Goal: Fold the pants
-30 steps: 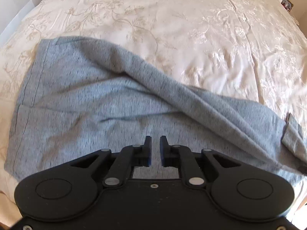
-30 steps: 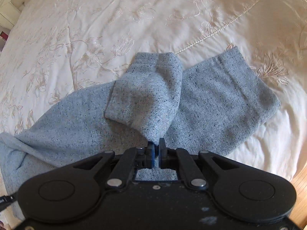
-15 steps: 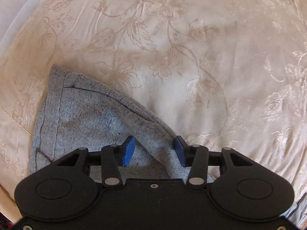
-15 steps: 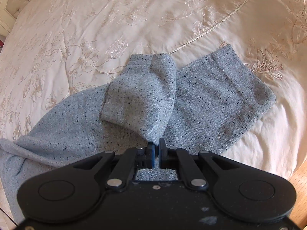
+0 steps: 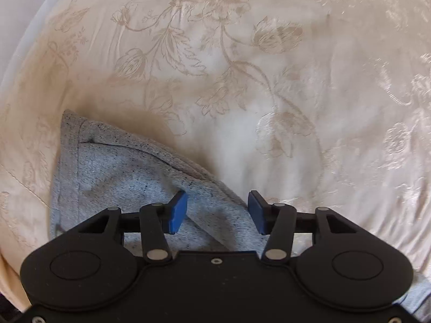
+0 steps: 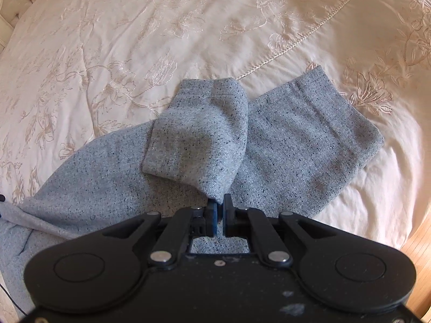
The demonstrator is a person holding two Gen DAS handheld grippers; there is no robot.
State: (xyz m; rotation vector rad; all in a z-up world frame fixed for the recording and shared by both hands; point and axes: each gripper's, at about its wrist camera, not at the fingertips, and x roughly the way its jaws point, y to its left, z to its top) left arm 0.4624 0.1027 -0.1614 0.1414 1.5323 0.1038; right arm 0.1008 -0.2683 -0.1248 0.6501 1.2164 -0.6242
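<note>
Two grippers work the grey pants (image 6: 296, 140), which lie spread on the cream embroidered bedspread (image 6: 134, 40) of a bed. What has changed belongs to the left gripper (image 5: 216, 212): a second ago it looked over the broad upper part of the garment with its fingers nearly together, and since then it has swung across and dropped close to one waistband corner (image 5: 70, 134), its jaws having just been opening. The blue fingers (image 5: 176, 211) now stand spread, straddling the raised folded edge of the cloth that runs between them; the pads do not appear to press on it. The right gripper (image 6: 218, 210) shows no change across the frames: its fingers are pressed together on a pinch of one leg cuff (image 6: 199, 134), lifted and draped back over the other leg, which lies flat toward the bed's edge near the wooden floor (image 6: 420, 255). Judging by this, the leg end is already secured and the left side is lined up to take the waist edge, so a closing of the left fingers would give both hands hold for bringing one half of the garment over the other.
</note>
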